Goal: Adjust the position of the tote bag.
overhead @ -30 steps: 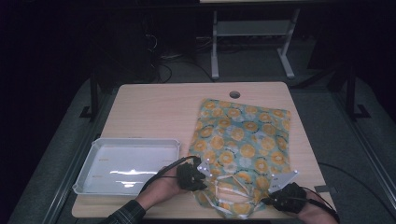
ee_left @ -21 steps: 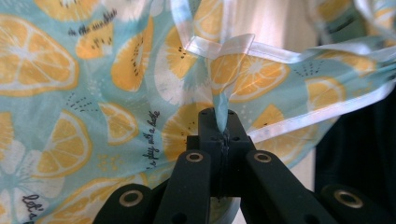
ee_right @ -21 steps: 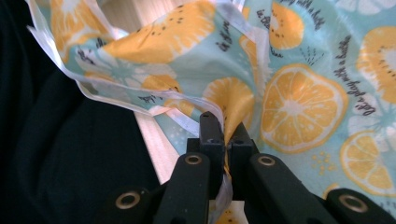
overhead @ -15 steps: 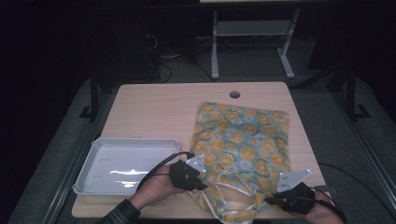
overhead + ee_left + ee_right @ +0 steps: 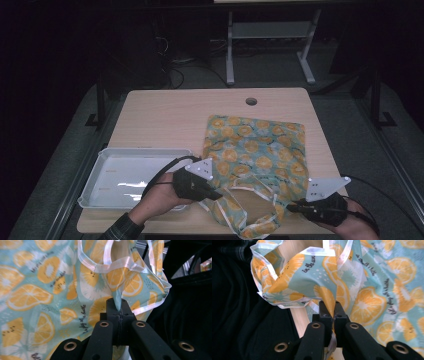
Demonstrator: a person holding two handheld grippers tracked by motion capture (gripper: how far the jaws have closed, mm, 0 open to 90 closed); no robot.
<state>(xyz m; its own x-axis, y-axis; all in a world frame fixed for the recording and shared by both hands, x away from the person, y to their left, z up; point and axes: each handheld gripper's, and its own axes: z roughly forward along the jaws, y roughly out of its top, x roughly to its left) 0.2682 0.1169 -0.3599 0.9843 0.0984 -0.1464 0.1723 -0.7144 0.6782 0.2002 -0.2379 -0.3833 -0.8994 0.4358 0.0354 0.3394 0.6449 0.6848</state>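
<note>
Pale wood table (image 5: pixel 165 117) in a dark room, seen from my remote station. Nearest the table's front edge, my left gripper (image 5: pixel 212 192) and right gripper (image 5: pixel 295 206) each pinch the near hem of a lemon-print cloth bag (image 5: pixel 255 145), w/ the person's hands behind them at the bottom of the high view.

Left gripper view: jaws clenched on a thin fold of the bag (image 5: pixel 45 290), just below its white-trimmed edge; the fabric stands up out of the pads and hangs to the left. Right gripper view: same story, jaws clamped tight on a pinched fold of the bag (image 5: pixel 367 285), the trimmed opening curling over to the left, a strip of table (image 5: pixel 298 315) showing beneath.

Between the two grippers the bag's mouth sags in a loop of white trim, raised off the table at the front. Rest of the bag lies flat on the right half of the table, stretching away toward the far edge.

Left of the bag, a white tray (image 5: pixel 95 185) sits at the table's front left corner, just beside my left gripper. Farther back, a round hole (image 5: pixel 251 101) in the tabletop near the far edge. Beyond the table, a metal stand (image 5: pixel 270 35) and cables (image 5: pixel 175 70) on the grey floor.
</note>
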